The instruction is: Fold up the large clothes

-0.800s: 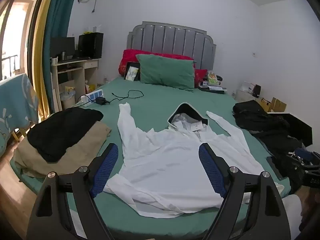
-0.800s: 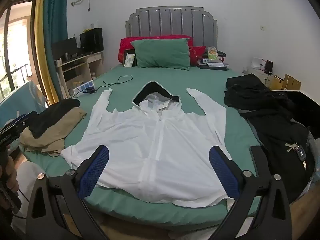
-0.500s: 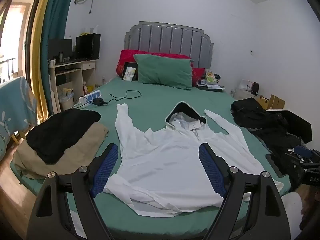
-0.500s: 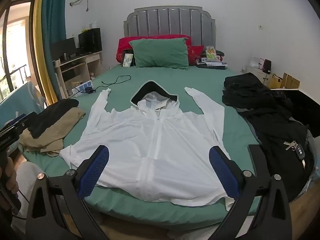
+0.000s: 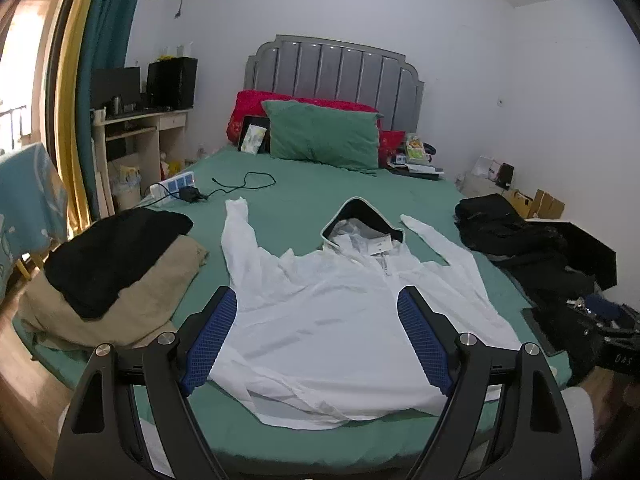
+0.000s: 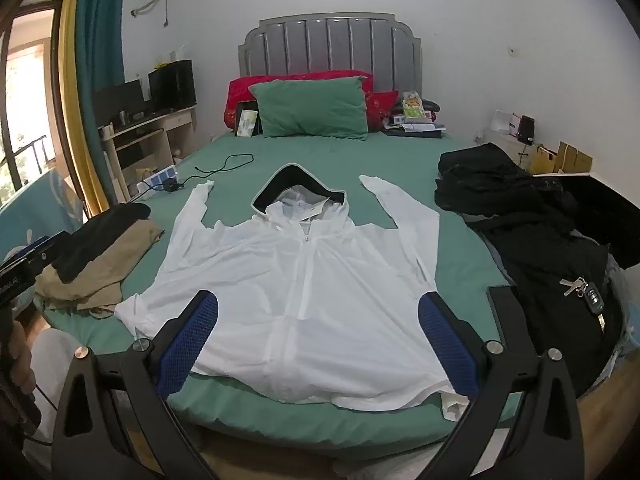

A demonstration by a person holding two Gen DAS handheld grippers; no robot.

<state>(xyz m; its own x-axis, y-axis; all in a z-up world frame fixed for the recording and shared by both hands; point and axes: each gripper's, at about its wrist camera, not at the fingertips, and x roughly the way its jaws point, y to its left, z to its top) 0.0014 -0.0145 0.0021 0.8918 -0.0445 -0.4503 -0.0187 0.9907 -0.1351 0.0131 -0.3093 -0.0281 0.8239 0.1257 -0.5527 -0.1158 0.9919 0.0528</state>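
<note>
A white zip-up hooded jacket [image 5: 340, 312] lies spread face up on the green bed [image 5: 304, 196], sleeves angled up toward the pillows, hood with a dark lining at the top. It also shows in the right wrist view [image 6: 304, 280]. My left gripper [image 5: 318, 320] is open and empty, held above the foot of the bed over the jacket's lower left part. My right gripper [image 6: 318, 320] is open and empty, held above the jacket's hem near the zip.
A folded black and tan pile [image 5: 108, 276] lies at the bed's left edge. Black clothes with keys [image 6: 544, 248] lie on the right side. A charger cable [image 5: 240, 184] and power strip lie near the green pillow [image 5: 324, 136]. A desk [image 5: 136, 136] stands at left.
Both grippers have shifted slightly; the view has drifted a little left and the jacket sits marginally lower in frame. Nothing was grasped and the jacket has not moved.
</note>
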